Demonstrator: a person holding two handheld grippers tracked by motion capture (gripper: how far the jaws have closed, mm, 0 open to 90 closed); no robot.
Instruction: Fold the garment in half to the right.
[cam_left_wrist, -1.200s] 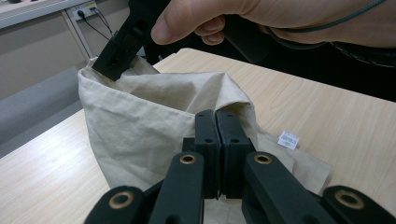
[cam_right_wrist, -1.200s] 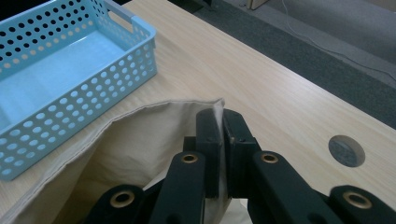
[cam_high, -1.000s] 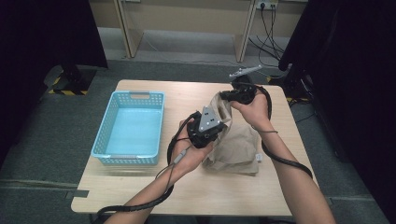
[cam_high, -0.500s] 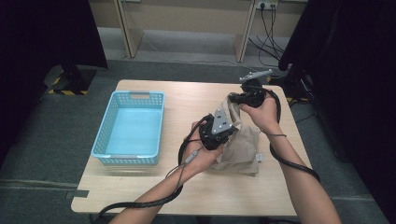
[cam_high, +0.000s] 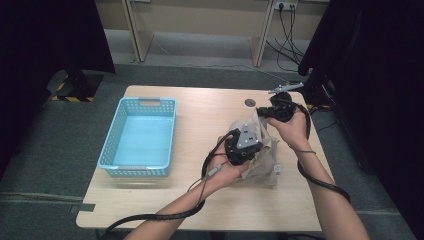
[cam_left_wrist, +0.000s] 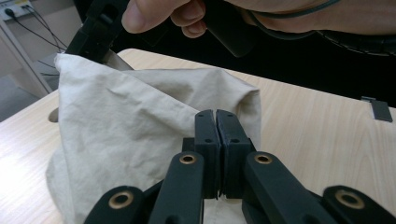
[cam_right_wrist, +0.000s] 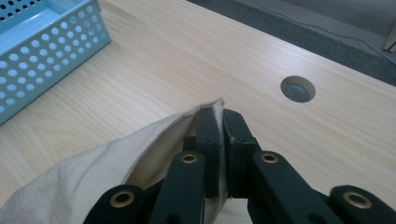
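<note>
cloth (cam_high: 260, 155) strung between both | left gripper (cam_left_wrist: 216, 116) pinching near edge | right gripper (cam_right_wrist: 220, 112) pinching far corner | long axis near-to-far above tabletop (cam_high: 200, 120)

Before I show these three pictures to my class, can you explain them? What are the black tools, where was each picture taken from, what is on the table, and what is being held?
No robot here: a person holds a hand-operated two-jaw gripper in each hand. The high view looks down from above the person's side of the wooden table. There the left gripper and right gripper lift a beige cloth bag, and a light blue plastic basket sits to the left. The other two pictures come from cameras riding on the grippers, looking along their black jaws. In the left gripper view the jaws are shut on the bag's fabric. In the right gripper view the jaws pinch the bag's edge, with a round hole in the tabletop beyond.
</note>
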